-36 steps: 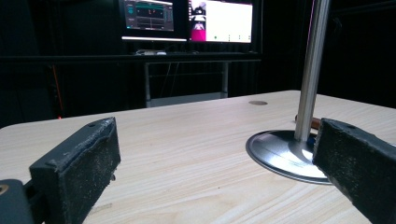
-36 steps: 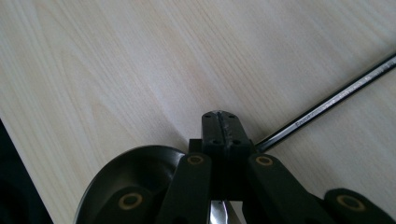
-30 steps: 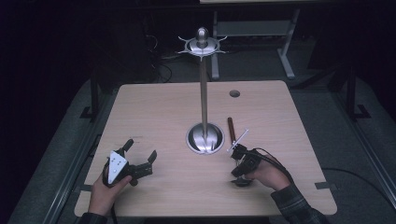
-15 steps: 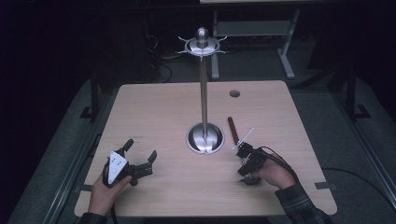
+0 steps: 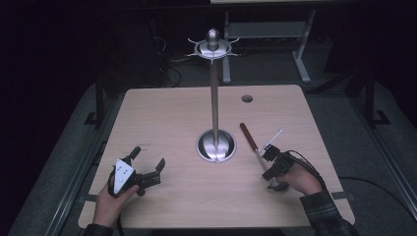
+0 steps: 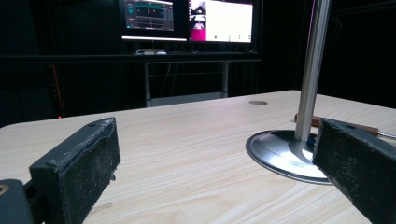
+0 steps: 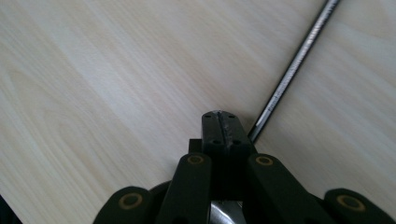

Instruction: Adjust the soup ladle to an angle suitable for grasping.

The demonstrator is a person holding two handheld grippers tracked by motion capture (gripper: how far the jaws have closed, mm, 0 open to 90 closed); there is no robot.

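Note:
A tall metal stand [image 5: 215, 103] with hooks at its top rises from a round base [image 5: 216, 145] at the table's middle. Right of the base lies a long utensil with a wooden handle [image 5: 247, 135] and a thin metal shaft [image 7: 294, 65]. My right gripper [image 5: 268, 153] is shut over that shaft. In the right gripper view the shaft runs out from under the closed tips [image 7: 219, 122]; the pinch point is hidden. My left gripper [image 5: 147, 156] rests open at the front left with nothing in it. The left gripper [image 6: 215, 182] faces the stand's base [image 6: 280, 154] and the wooden handle [image 6: 348, 125].
A round cable hole [image 5: 247, 98] sits near the table's far edge. Beyond the table are a metal desk frame [image 5: 265, 29] and lit monitors [image 6: 187, 18]. A cable trails from the right hand off the right edge [image 5: 344, 179].
My right gripper has slid to the right along the table, and the utensil's near end has swung right with it. The left gripper has stayed put.

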